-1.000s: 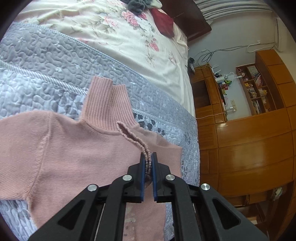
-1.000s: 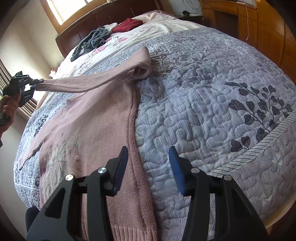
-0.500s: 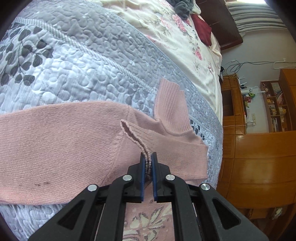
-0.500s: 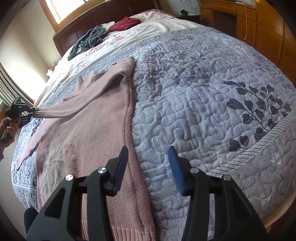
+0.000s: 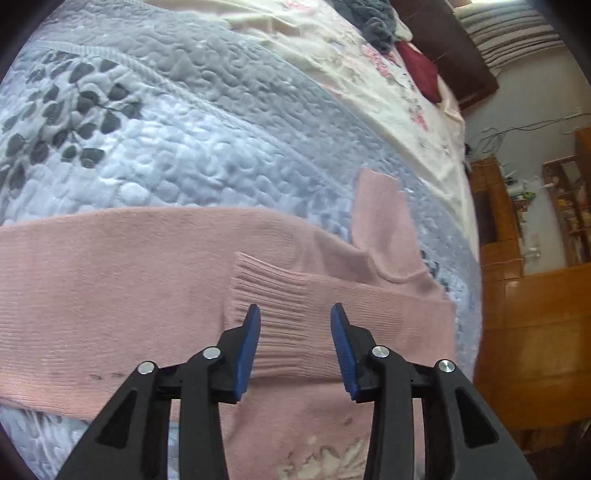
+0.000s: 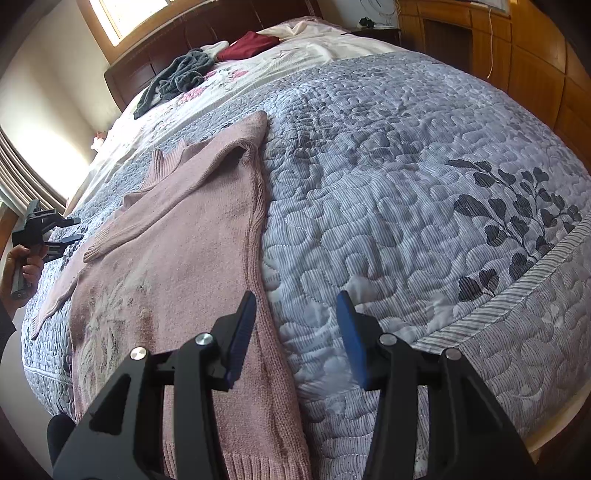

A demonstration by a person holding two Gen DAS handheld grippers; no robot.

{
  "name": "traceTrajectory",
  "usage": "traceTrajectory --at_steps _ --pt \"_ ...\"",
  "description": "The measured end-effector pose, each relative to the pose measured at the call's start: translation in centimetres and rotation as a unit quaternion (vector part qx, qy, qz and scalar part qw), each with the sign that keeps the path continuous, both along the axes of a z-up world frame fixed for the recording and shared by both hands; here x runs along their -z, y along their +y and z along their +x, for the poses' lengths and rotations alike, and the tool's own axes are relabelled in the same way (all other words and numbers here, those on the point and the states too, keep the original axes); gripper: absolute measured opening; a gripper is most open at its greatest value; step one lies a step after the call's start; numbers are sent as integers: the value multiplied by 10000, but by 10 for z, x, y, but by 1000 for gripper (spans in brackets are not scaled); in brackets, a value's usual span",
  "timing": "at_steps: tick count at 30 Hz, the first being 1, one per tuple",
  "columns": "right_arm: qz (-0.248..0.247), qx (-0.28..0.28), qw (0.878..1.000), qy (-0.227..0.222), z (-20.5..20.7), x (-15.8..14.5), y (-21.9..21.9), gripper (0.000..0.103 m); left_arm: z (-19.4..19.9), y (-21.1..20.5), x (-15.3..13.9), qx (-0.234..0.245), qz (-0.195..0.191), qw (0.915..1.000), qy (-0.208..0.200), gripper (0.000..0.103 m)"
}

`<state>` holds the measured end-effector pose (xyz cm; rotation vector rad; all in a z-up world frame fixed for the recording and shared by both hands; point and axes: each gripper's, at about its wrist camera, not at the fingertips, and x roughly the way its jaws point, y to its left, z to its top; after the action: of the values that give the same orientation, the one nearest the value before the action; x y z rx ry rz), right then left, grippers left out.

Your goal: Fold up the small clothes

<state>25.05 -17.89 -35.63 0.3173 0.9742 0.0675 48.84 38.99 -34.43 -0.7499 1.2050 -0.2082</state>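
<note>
A pink knitted sweater (image 6: pixel 177 258) lies flat on the grey quilted bedspread (image 6: pixel 406 192). One sleeve is folded across its chest, and the ribbed cuff (image 5: pixel 280 306) rests just ahead of my left gripper (image 5: pixel 295 314). That gripper is open, its blue pads apart with nothing between them. In the right wrist view the left gripper (image 6: pixel 72 229) shows at the far left, held by a hand (image 6: pixel 26 264). My right gripper (image 6: pixel 295 299) hovers open over the sweater's right side seam near the hem, holding nothing. The turtleneck collar (image 5: pixel 384 221) points toward the headboard.
Grey clothing (image 6: pixel 177 77) and a dark red garment (image 6: pixel 247 44) lie near the wooden headboard (image 6: pixel 192 33) on a floral sheet (image 5: pixel 388 74). Wooden cabinets (image 5: pixel 535 332) and a bookshelf (image 5: pixel 569 210) stand beside the bed. The quilt's right half (image 6: pixel 461 166) has no clothes on it.
The left gripper carried the sleeve cuff across the sweater, then opened and let it go; the cuff now lies flat on the chest. The right gripper has stayed open in place.
</note>
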Motion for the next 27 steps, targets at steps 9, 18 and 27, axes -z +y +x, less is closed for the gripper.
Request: traceTrajectory --at_steps 9,18,27 --pt "-1 105 9999 19 -2 0 -4 46 6 -27 54 183 367 9966 708 23" --pt "-152 49 9998 104 -1 1 1 46 -74 90 -19 -1127 434 9924 -227 66" --pt "-226 -162 9994 198 -5 -10 23 47 -252 314 -34 -3826 338 9223 -427 69"
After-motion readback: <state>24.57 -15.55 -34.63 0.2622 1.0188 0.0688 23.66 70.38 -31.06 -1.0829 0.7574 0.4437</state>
